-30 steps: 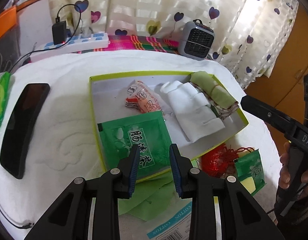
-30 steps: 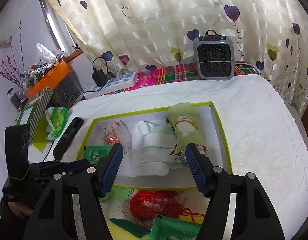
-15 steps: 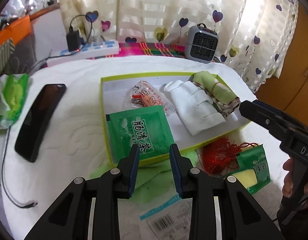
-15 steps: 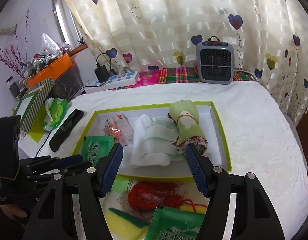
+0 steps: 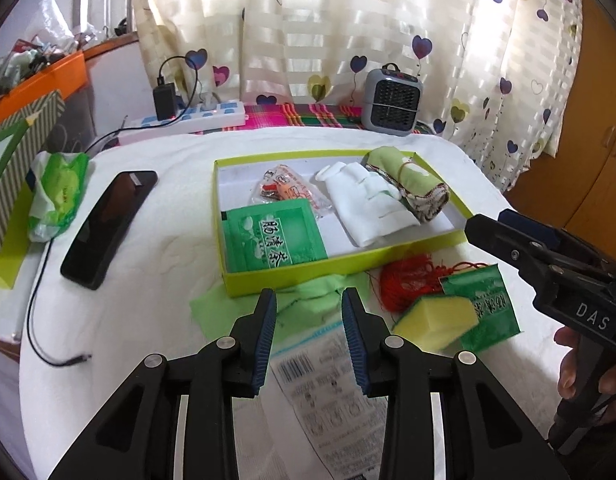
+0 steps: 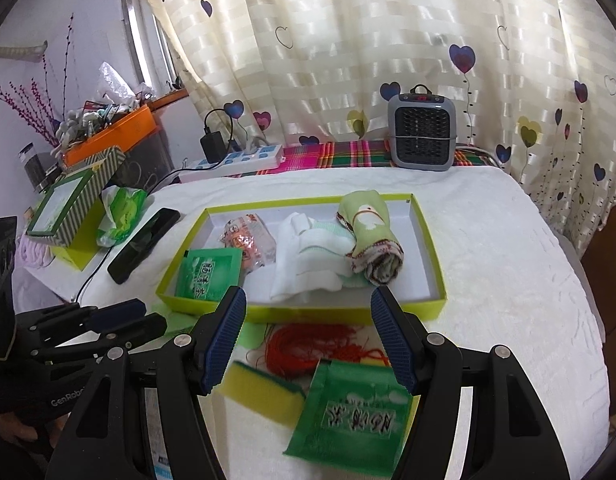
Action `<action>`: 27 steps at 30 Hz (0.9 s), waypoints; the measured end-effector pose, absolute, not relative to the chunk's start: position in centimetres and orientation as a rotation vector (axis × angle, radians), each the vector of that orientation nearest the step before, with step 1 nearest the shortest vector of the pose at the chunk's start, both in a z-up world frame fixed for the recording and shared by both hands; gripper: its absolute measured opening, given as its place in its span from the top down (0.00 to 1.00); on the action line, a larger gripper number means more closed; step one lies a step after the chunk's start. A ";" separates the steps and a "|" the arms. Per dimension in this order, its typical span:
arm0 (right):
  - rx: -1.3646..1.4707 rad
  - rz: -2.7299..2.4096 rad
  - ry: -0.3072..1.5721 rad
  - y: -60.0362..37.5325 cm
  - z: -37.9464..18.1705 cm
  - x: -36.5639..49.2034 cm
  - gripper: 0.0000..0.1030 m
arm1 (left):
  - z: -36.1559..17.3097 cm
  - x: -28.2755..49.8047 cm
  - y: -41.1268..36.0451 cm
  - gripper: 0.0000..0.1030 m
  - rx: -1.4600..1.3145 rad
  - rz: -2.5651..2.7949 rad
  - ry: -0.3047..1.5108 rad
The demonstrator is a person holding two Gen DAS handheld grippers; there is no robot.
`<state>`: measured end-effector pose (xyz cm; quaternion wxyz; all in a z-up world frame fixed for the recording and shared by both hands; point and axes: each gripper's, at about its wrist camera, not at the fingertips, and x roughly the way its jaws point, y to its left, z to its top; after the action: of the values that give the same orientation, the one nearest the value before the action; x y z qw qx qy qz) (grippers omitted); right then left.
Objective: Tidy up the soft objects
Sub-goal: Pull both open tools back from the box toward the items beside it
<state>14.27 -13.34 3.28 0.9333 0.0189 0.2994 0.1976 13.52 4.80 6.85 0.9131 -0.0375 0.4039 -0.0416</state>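
Observation:
A yellow-green box (image 5: pixel 347 266) (image 6: pixel 435 256) holds a green packet (image 5: pixel 274 238) (image 6: pixel 210 274), an orange-printed bag (image 5: pixel 286 190), a white folded cloth (image 5: pixel 367 208) (image 6: pixel 308 256) and a rolled green towel (image 5: pixel 407 180) (image 6: pixel 371 236). In front of the box lie a light green cloth (image 5: pixel 308 300), red string (image 5: pixel 407 280) (image 6: pixel 308 346), a yellow sponge (image 5: pixel 435 320) (image 6: pixel 264 394), a second green packet (image 5: pixel 487 306) (image 6: pixel 351 412) and a white labelled pack (image 5: pixel 331 392). My left gripper (image 5: pixel 308 332) is open and empty above the green cloth. My right gripper (image 6: pixel 308 340) is open and empty above the string.
A black phone (image 5: pixel 108 224) and a green tissue pack (image 5: pixel 58 194) lie left of the box. A striped box (image 5: pixel 16 160) stands at the far left. A power strip (image 5: pixel 196 116) and a grey heater (image 5: pixel 391 102) stand at the back. The table's edge drops off at right.
Both grippers have pulled back toward me and risen, away from the box. More of the items in front of the box now show. The jaws stayed open.

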 end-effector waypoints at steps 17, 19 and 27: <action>0.030 0.381 0.598 -15.4 1.6 10.5 0.36 | 5.5 10.0 3.3 0.65 -0.043 -0.054 0.834; 0.033 0.377 0.602 -15.7 1.2 10.3 0.36 | 5.1 9.7 3.3 0.65 -0.043 -0.053 0.843; 0.062 0.349 0.638 -17.5 -0.5 10.1 0.36 | 4.5 8.6 3.7 0.57 -0.109 -0.103 0.820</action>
<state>10.13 -17.53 -0.47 0.9341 0.0305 0.3122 0.1705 8.59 3.66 4.46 0.9143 -0.0532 0.3984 -0.0498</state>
